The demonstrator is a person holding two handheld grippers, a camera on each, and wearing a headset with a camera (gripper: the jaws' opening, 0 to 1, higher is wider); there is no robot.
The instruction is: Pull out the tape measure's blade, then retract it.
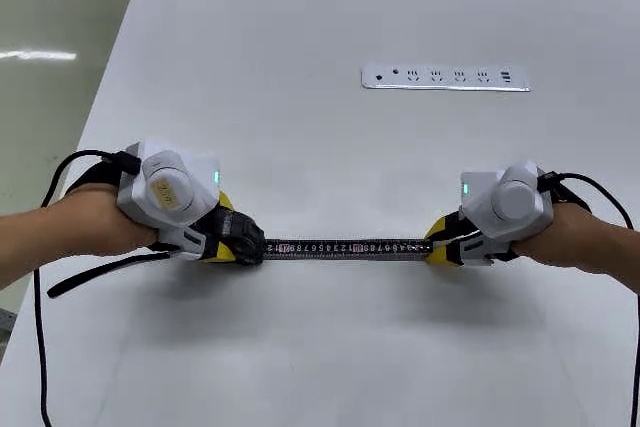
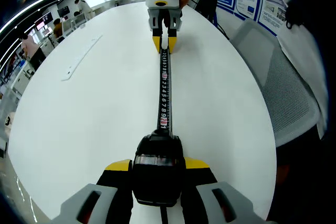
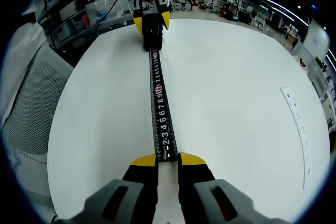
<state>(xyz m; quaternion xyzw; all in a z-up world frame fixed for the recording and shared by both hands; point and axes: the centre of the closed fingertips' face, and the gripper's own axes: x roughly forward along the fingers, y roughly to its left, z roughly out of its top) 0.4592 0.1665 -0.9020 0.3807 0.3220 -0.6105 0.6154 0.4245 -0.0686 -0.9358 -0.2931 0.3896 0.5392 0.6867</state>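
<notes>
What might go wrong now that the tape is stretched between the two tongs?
If the right tongs lose the blade tip, the stretched blade may whip back into the case. The left tongs pinch the case's sides, so a harder pull might twist it or slip it free.

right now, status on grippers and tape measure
Left hand-held gripper shut on tape measure case. Right hand-held gripper shut on blade tip. Blade out, stretched between them. Power strip clear.
</notes>
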